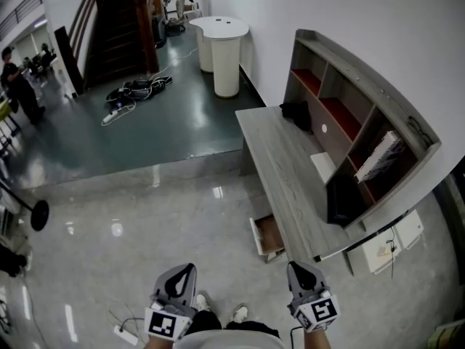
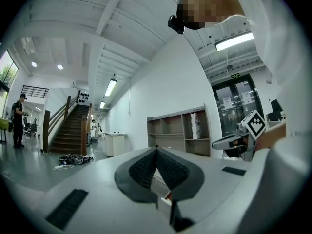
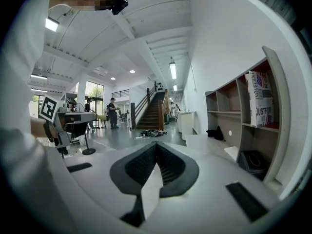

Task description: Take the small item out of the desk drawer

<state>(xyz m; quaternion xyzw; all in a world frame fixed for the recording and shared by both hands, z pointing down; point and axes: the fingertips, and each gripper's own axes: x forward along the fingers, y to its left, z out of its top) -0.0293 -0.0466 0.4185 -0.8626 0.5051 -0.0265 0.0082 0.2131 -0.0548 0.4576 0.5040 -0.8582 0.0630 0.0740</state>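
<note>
The grey wooden desk (image 1: 282, 171) stands at the right, and one small drawer (image 1: 267, 236) under its near end is pulled open. Its inside looks brown, and I cannot make out any small item in it. Both grippers hang low in front of the person, short of the desk and apart from the drawer. The left gripper (image 1: 191, 267) is shut with nothing between its jaws; its ribbed pads (image 2: 146, 167) meet at the tip. The right gripper (image 1: 292, 265) is also shut and empty, and its pads (image 3: 168, 164) are pressed together.
On the desk a shelf unit (image 1: 363, 107) holds a book (image 1: 379, 156); a black bag (image 1: 296, 113), a white sheet (image 1: 323, 166) and a black box (image 1: 341, 195) lie below it. A white round table (image 1: 225, 49), floor cables (image 1: 134, 91), a power strip (image 1: 125, 333) and a person (image 1: 18, 82) are around.
</note>
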